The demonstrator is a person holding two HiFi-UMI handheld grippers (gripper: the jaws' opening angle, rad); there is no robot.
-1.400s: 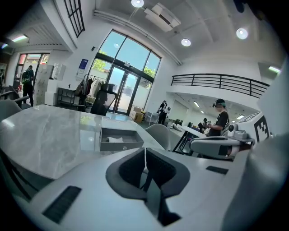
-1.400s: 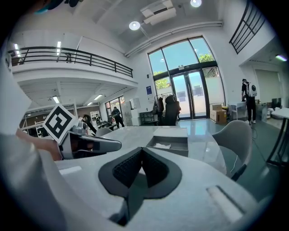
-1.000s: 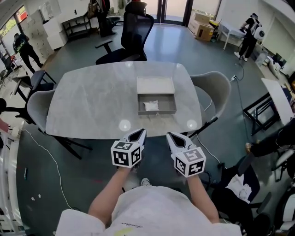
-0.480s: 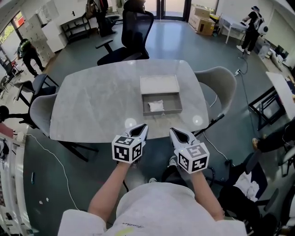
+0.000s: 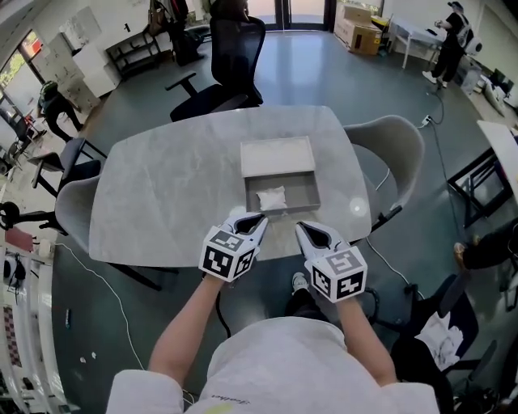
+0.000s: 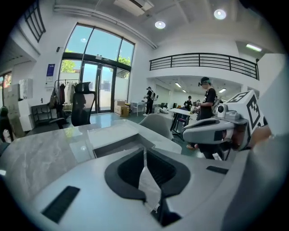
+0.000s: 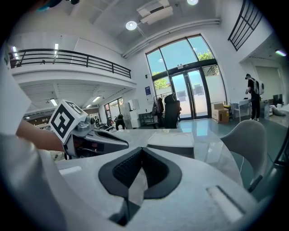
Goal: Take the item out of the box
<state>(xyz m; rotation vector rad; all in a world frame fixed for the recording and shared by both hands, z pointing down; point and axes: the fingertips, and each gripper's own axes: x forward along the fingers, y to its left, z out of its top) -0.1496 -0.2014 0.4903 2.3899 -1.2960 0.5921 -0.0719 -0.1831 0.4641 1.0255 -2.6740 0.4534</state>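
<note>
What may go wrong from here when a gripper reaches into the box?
Both the left gripper and right gripper have jaws together; unopened, they would probably only push the white item. It lies low behind the near wall of the box, so a flat approach may shove the whole thing.

Setting: large open-plan office or lab hall, double height. Evidence:
- mezzanine railing along an upper level
- recessed ceiling lights
- tall glazed entrance wall with daylight and trees outside
- polished grey floor
- marble-look table with grey shell chairs at its ends and a black office chair behind it
- cardboard boxes by the doors
- a person standing at desks further back
</note>
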